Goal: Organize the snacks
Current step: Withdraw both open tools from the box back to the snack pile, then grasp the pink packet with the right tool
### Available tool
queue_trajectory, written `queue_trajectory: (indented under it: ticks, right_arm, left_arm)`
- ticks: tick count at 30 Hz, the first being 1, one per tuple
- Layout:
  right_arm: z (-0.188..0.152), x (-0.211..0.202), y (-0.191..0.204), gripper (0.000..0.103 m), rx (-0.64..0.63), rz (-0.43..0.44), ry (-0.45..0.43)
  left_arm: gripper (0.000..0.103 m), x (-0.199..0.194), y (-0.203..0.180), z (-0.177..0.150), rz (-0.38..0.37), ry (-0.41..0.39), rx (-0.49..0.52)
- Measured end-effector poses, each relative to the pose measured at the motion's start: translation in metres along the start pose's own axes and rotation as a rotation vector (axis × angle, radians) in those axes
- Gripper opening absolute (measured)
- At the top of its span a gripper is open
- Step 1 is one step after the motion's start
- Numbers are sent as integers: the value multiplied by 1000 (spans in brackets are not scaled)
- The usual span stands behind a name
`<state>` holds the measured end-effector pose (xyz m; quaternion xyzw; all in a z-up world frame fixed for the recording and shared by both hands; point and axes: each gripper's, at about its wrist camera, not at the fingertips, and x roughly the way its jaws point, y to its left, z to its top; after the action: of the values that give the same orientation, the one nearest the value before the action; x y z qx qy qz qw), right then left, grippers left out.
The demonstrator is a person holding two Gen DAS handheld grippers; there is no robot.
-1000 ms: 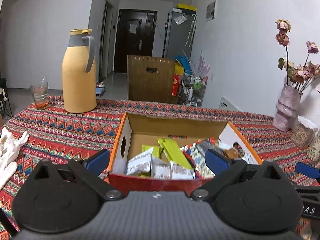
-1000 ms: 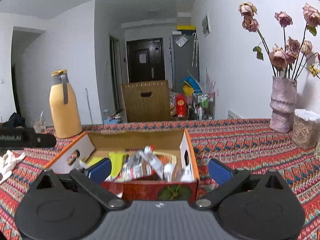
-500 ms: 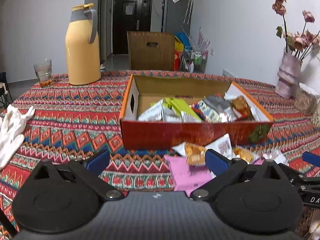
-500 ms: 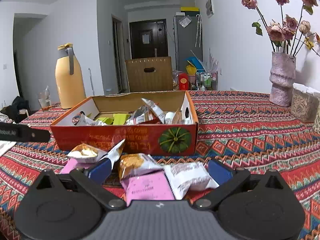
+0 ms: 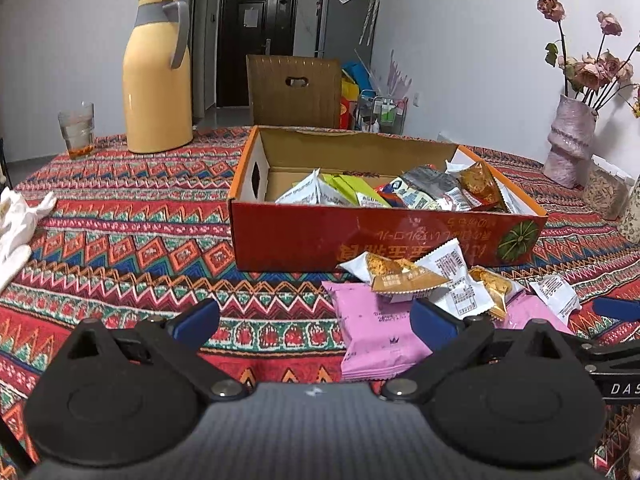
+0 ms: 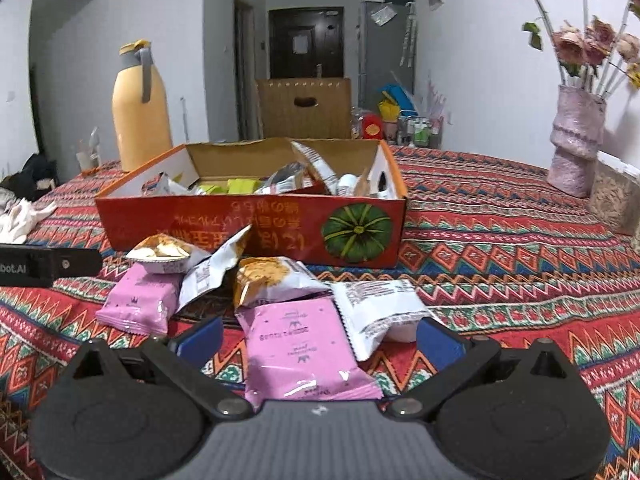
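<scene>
both grippers, left [image 5: 314, 318] and right [image 6: 318, 334], spread, empty, low over cloth [image 5: 120, 216]. box [image 5: 360, 236] beyond, thermos [image 5: 156, 76] behind. pink packet [image 6: 304, 352] between right fingers; second packet [image 5: 376, 332] by left.

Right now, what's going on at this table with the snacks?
A person holds two grippers low over a patterned tablecloth, both open and empty. The right gripper straddles a pink packet; the left gripper sits beside another pink packet. Several loose packets lie before the red box, which already holds many snacks. Nothing is gripped yet.
</scene>
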<state>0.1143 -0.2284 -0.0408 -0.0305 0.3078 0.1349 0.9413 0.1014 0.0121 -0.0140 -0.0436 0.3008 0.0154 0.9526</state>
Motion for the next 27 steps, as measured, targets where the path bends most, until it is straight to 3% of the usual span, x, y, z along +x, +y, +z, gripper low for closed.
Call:
queue_trajectory:
  ticks: [14, 20, 24, 27]
  right_arm:
    - [6, 38, 10, 69, -61, 73, 123]
    - [4, 38, 9, 73, -54, 95, 120]
    - [3, 41, 13, 89, -73, 118, 128]
    - [2, 40, 13, 87, -69, 114, 121]
  left_arm:
    - [103, 10, 8, -4, -26, 37, -39]
    - [103, 10, 8, -4, -28, 39, -42]
    - [103, 9, 8, -4, -27, 41, -42]
    - [103, 10, 8, -5, -25, 43, -42]
